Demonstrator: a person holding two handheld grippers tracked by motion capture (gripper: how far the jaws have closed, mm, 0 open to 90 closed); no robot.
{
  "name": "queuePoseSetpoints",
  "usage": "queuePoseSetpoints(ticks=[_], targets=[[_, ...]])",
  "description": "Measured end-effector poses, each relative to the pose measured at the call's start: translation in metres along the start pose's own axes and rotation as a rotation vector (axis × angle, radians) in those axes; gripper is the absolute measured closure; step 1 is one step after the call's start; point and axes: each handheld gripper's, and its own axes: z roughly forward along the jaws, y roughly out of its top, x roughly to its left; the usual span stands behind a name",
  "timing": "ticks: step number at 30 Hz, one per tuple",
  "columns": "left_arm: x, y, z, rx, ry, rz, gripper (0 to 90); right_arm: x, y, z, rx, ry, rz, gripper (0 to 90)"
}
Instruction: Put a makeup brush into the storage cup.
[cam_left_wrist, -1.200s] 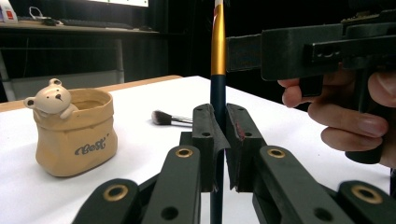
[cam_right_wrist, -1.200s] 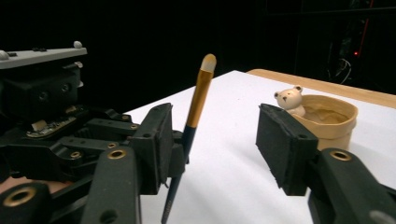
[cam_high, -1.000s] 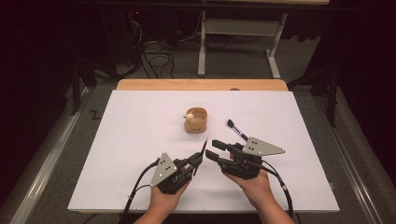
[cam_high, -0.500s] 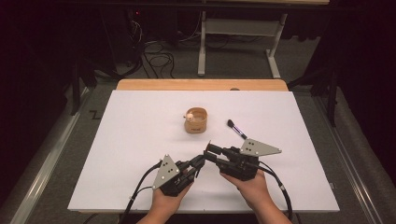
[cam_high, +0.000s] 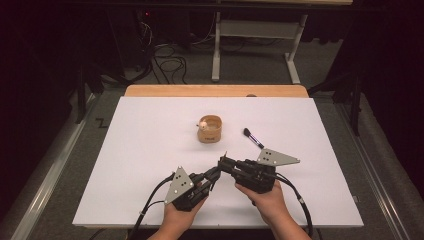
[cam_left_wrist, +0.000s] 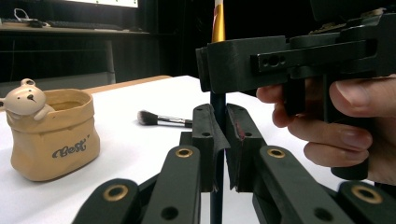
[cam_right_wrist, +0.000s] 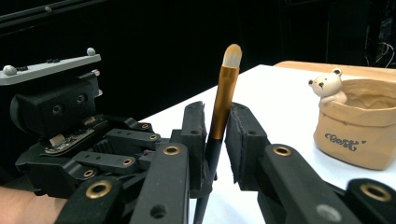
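A makeup brush (cam_right_wrist: 226, 79) with a gold ferrule and a dark handle stands upright between both grippers near the table's front middle (cam_high: 225, 156). My left gripper (cam_left_wrist: 219, 114) is shut on the lower handle, its pads pressed to both sides. My right gripper (cam_right_wrist: 217, 109) comes in from the right, higher up on the handle just under the ferrule. Its jaws have just been closing, and the brush is between them with the pads against it. In the high view the left gripper (cam_high: 215, 173) and right gripper (cam_high: 223, 163) meet tip to tip.
A tan pouch-shaped cup (cam_high: 210, 129) with a small bear on its rim stands mid-table. A second brush (cam_high: 253, 138) with black bristles lies flat to its right. The white table (cam_high: 140, 140) has a wooden strip along its far edge and dark floor around it.
The right gripper's jaws have narrowed around the upright brush. Both hands have stayed at the same spot and the left gripper keeps its hold.
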Motion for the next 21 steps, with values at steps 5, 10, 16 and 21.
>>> queuePoseSetpoints(ticks=[5,10,16,21], targets=[[-0.0001,-0.0011,0.0010,0.007,0.000,0.004,83.1,-0.0002,-0.0010,0.0005,-0.001,0.007,-0.006,84.9],[0.0002,-0.0015,0.0018,0.012,-0.003,0.001,82.9,0.0007,-0.0012,0.0005,0.008,-0.002,-0.019,85.3],[0.0001,-0.0013,0.0027,0.020,0.003,-0.003,80.3,0.0009,-0.0013,0.0005,0.011,-0.009,-0.024,85.3],[0.0023,0.0010,0.0011,0.019,0.006,-0.009,59.5,0.0001,0.0006,-0.0023,-0.003,-0.024,-0.035,85.3]])
